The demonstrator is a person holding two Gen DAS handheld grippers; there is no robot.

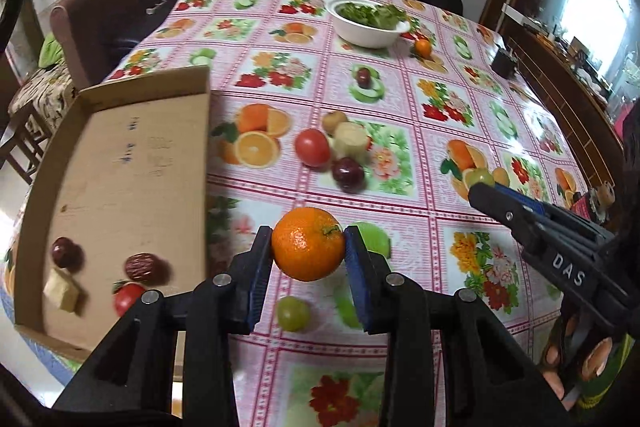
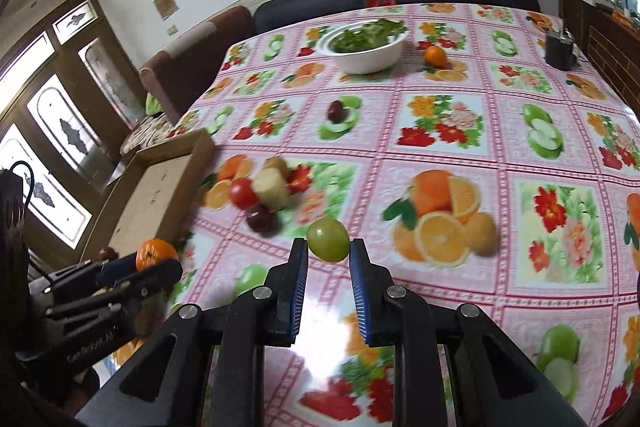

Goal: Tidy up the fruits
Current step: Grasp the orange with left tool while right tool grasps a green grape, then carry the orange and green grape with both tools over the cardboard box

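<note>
My left gripper (image 1: 308, 247) is shut on an orange (image 1: 307, 243) and holds it above the tablecloth, right of the cardboard tray (image 1: 132, 155). The tray holds two dark red fruits (image 1: 66, 253), a pale chunk (image 1: 62, 289) and a red tomato (image 1: 128, 297). My right gripper (image 2: 329, 251) is shut on a green grape (image 2: 328, 239); it also shows in the left wrist view (image 1: 480, 183). Loose on the table are a tomato (image 1: 313, 147), a pale chunk (image 1: 351, 138), a dark plum (image 1: 349, 174) and a green grape (image 1: 293, 313).
A white bowl of greens (image 1: 366, 23) stands at the far side, with a small orange (image 1: 423, 47) and a dark fruit (image 1: 363, 75) near it. A black box (image 2: 559, 51) sits at the far right edge. Chairs and a sofa ring the table.
</note>
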